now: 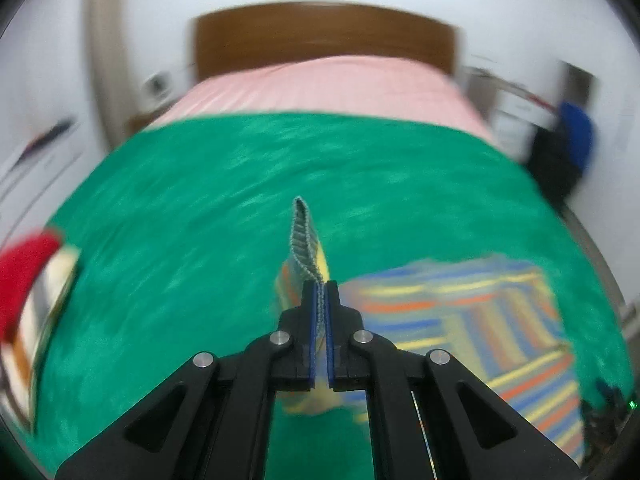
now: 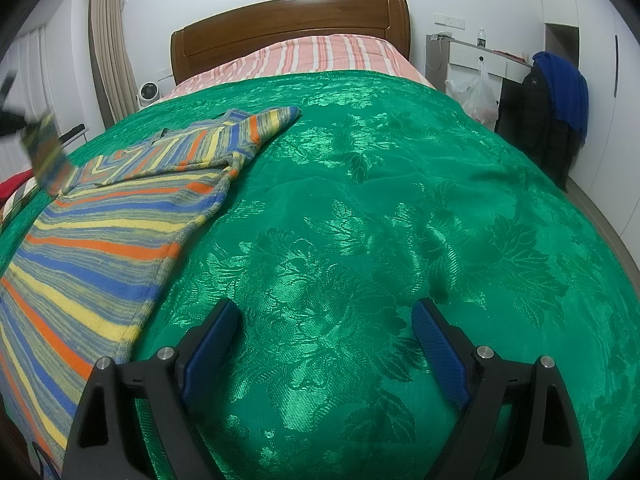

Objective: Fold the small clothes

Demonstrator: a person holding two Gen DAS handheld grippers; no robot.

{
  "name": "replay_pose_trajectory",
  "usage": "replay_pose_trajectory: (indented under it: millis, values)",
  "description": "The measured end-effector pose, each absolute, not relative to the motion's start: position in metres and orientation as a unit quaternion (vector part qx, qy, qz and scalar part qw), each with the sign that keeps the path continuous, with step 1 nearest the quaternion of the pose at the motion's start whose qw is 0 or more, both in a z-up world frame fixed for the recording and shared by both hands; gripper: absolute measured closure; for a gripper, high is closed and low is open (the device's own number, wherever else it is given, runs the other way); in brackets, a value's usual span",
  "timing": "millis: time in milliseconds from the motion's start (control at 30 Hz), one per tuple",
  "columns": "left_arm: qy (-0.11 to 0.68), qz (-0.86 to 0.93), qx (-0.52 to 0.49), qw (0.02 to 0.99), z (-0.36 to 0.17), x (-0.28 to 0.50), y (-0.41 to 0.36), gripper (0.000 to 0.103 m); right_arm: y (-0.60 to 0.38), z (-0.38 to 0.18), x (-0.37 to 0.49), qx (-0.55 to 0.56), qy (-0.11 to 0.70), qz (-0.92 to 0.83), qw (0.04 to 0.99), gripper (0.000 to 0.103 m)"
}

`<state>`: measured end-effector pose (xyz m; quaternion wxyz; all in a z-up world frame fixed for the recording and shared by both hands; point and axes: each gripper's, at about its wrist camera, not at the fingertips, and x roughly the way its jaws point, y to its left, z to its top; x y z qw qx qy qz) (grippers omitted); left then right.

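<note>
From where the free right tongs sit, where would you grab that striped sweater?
Probably the striped sweater's near side hem, coming in from its right edge over the green bedspread. That edge lies flat, closest to the open right tongs, while the left tongs already pinch a ribbed edge on the other side.

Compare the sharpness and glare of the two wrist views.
Left wrist view: motion-smeared bed and striped sweater; only the left hand-held gripper and its pinched knit edge are crisp. Right wrist view: sharp, sheen glaring off the green bedspread, fisheye bowing the bed, right hand-held gripper open.
</note>
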<state>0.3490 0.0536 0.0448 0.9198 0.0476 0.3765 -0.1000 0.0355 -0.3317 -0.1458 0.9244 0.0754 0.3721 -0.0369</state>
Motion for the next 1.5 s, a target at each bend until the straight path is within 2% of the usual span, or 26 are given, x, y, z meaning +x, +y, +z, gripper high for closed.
replay_pose_trajectory:
  millis: [100,200,267,300,333,533,700,733,833,933,1033,1167,1200,1367,1500]
  values:
    - [0.371,-0.150,0.073,0.914,0.040,0.351,-0.015,0.101,-0.331,-0.146,0.036,0.075,0.372,-0.037,0.924,0.015]
    - [0.395,-0.199,0.078,0.894,0.006,0.354,-0.075,0.097,-0.332,-0.146,0.036,0.076,0.372,-0.037,0.924,0.015]
    - [0.434,-0.221,0.091,0.869,-0.018,0.350,-0.103,0.060,-0.332,-0.146,0.035,0.076,0.372,-0.037,0.924,0.015]
    - [0.454,-0.210,0.103,0.860,-0.034,0.353,-0.112,0.033,-0.332,-0.146,0.035,0.076,0.372,-0.037,0.924,0.015]
    - [0.452,-0.204,0.103,0.862,-0.037,0.352,-0.113,0.029,-0.332,-0.146,0.035,0.076,0.372,-0.037,0.924,0.015]
    - [0.454,-0.132,0.033,0.880,-0.051,0.368,-0.043,0.018,-0.332,-0.147,0.036,0.079,0.373,-0.033,0.924,0.013]
    - [0.512,0.014,0.062,0.857,-0.127,0.366,0.042,0.019,-0.332,-0.147,0.038,0.079,0.375,-0.029,0.923,0.012]
    - [0.522,0.030,0.057,0.850,-0.139,0.357,0.060,0.016,-0.332,-0.147,0.038,0.079,0.375,-0.029,0.923,0.012]
    - [0.505,0.010,-0.022,0.863,-0.132,0.338,0.096,0.015,-0.332,-0.147,0.038,0.079,0.374,-0.030,0.923,0.012]
    - [0.487,-0.003,-0.048,0.872,-0.109,0.329,0.105,0.016,-0.332,-0.147,0.038,0.079,0.374,-0.030,0.923,0.012]
    - [0.475,-0.060,-0.029,0.877,-0.097,0.320,0.085,0.008,-0.332,-0.147,0.038,0.079,0.375,-0.031,0.923,0.012]
    - [0.521,-0.036,0.107,0.846,-0.143,0.306,0.050,0.006,-0.332,-0.147,0.037,0.078,0.375,-0.032,0.923,0.012]
    - [0.522,-0.032,0.114,0.845,-0.151,0.301,0.053,0.005,-0.332,-0.146,0.037,0.078,0.375,-0.032,0.923,0.012]
    - [0.512,-0.015,0.035,0.858,-0.146,0.266,0.096,0.003,-0.332,-0.146,0.037,0.077,0.374,-0.034,0.924,0.012]
    - [0.509,0.001,0.069,0.858,-0.142,0.217,0.109,0.003,-0.331,-0.146,0.036,0.076,0.374,-0.034,0.924,0.012]
